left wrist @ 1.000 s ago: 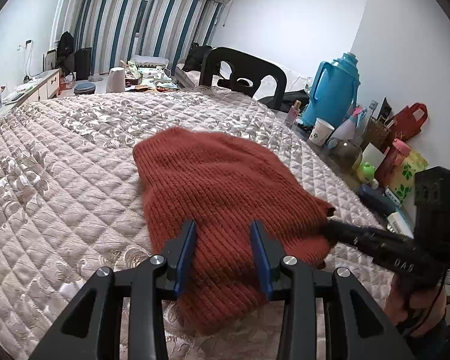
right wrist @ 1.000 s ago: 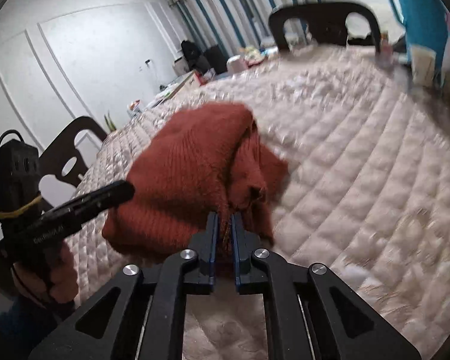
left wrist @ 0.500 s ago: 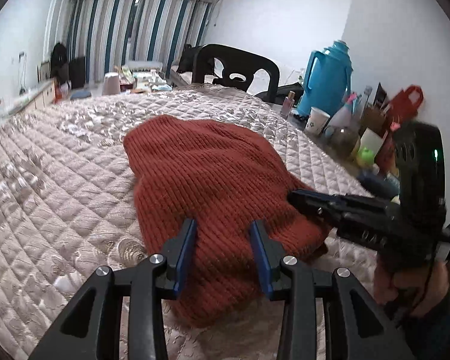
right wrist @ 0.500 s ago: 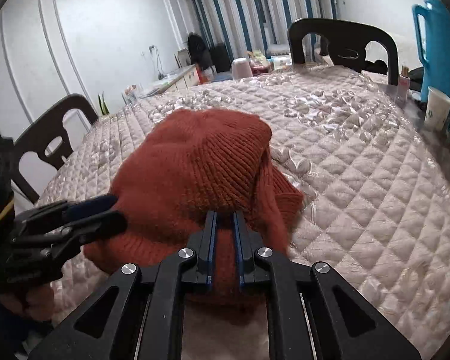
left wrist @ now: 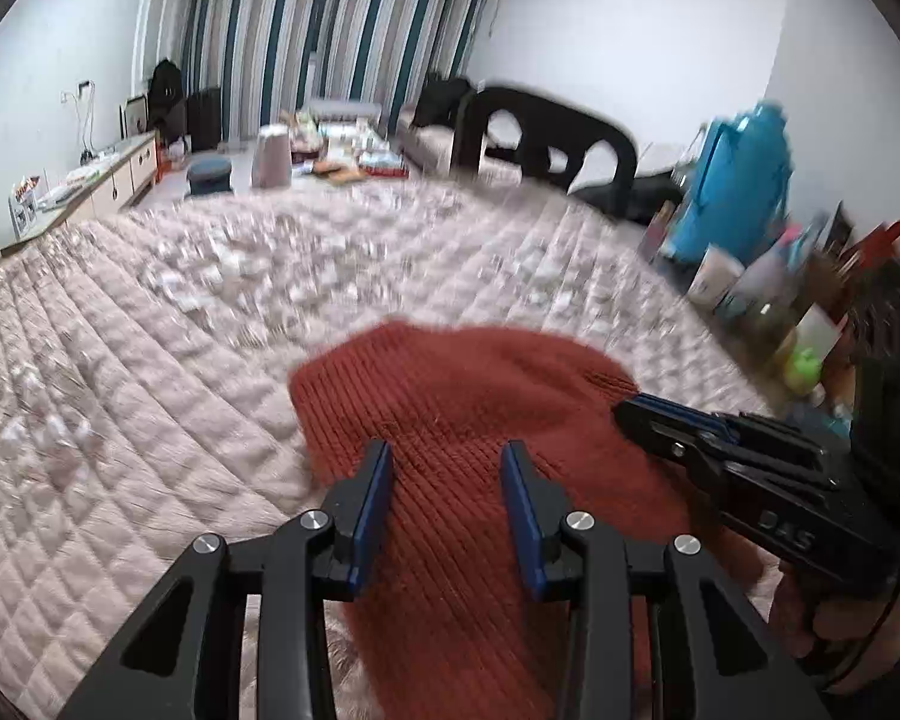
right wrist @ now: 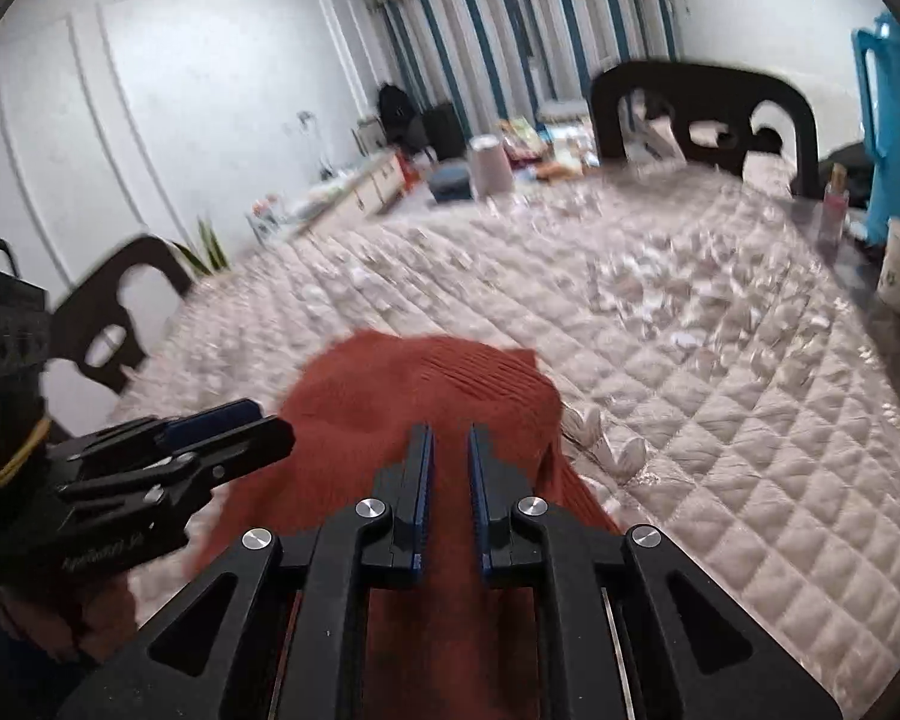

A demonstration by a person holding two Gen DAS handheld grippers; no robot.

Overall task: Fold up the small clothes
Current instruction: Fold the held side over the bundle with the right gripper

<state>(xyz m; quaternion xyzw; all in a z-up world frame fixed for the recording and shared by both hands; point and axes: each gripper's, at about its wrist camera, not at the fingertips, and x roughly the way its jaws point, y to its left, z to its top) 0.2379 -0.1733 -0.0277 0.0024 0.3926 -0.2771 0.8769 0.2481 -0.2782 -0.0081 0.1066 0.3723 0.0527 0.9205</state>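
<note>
We see a rust-red knitted garment [left wrist: 474, 438] lying on a pale quilted bed cover [left wrist: 168, 396], bunched into a thick rounded heap rather than spread flat. In the left wrist view it fills the lower middle, running from the centre down to 6 o'clock.

Our left gripper [left wrist: 447, 501] hovers over the near part of the knit with its blue-padded fingers set wide apart, holding nothing. The right gripper [left wrist: 636, 414] enters this view from 3 o'clock, its tip at the garment's right edge.

In the right wrist view, the right gripper [right wrist: 450, 477] has its fingers drawn close with only a narrow gap between them. Red knit shows in and behind that gap, but we cannot tell whether the pads are pinching the cloth or merely resting above it. The left gripper [right wrist: 234, 438] appears at 9 o'clock, beside the heap's left side.

We judge the folding to be partly done: the garment looks doubled over on itself, with layered edges at its right side [right wrist: 534, 396]. Still, the bundle is lumpy and uneven. What seems left is to flatten it, square the edges, and perhaps make a further fold.

Chairs [left wrist: 546, 138] and a blue jug [left wrist: 732, 192] stand beyond the bed.
</note>
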